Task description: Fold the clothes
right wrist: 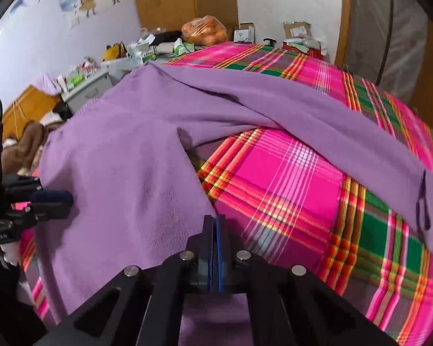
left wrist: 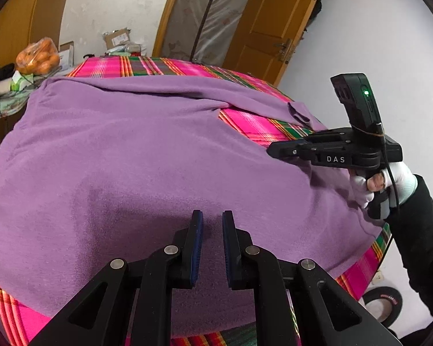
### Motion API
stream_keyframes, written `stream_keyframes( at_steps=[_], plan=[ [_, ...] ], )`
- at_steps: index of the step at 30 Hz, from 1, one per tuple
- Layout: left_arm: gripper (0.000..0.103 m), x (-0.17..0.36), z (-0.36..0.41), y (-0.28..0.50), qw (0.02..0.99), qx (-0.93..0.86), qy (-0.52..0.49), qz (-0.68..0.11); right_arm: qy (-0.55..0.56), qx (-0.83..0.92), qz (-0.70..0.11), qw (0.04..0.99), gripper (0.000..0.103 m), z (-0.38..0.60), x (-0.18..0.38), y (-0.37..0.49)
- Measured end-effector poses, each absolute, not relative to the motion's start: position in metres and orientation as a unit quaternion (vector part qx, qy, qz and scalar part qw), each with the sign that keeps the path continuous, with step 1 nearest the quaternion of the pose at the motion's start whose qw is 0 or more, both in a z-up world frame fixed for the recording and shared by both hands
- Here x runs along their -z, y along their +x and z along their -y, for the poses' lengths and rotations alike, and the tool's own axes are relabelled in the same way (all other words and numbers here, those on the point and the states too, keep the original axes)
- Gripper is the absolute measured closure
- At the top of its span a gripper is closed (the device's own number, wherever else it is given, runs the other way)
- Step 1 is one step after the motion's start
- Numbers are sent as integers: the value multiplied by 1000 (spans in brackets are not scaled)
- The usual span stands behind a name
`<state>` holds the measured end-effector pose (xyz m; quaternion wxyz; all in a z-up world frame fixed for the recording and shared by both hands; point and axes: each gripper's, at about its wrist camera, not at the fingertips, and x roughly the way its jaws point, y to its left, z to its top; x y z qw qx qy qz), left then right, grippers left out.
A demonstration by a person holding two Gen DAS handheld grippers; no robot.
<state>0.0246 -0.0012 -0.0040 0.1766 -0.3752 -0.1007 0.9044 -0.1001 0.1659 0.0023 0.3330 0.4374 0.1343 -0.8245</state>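
We've got the purple sweater (left wrist: pixel 130 150) flat on the plaid blanket (right wrist: pixel 288 178) for folding; right gripper (right wrist: pixel 215 225) is clamped shut by its edge holding nothing visible, left gripper (left wrist: pixel 212 222) is slightly open, empty.

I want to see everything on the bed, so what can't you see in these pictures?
- Left wrist view: the purple fleece top hides most of the pink plaid blanket.
- Right wrist view: whether the shut right tool pinches the top's edge; its fingers cover it.
- Right wrist view: the left tool, cut off by the picture edge.
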Motion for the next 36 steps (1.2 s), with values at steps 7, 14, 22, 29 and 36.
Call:
stream_keyframes(
  at_steps=[7, 14, 22, 29, 36],
  plan=[
    [91, 4, 2, 25, 177, -903, -375, 109, 420, 859, -79, 282, 101, -191, -13, -122],
    [91, 5, 2, 26, 177, -903, -377, 107, 421, 852, -29, 310, 97, -221, -19, -94],
    [91, 6, 2, 24, 175, -902, -380, 107, 443, 852, 89, 266, 103, -285, 1, -97],
    [91, 7, 2, 24, 175, -902, -380, 107, 410, 868, 163, 227, 93, -330, -7, -43],
    [91, 7, 1, 24, 174, -901, -382, 107, 399, 879, 148, 216, 93, -346, 16, 32]
  ],
)
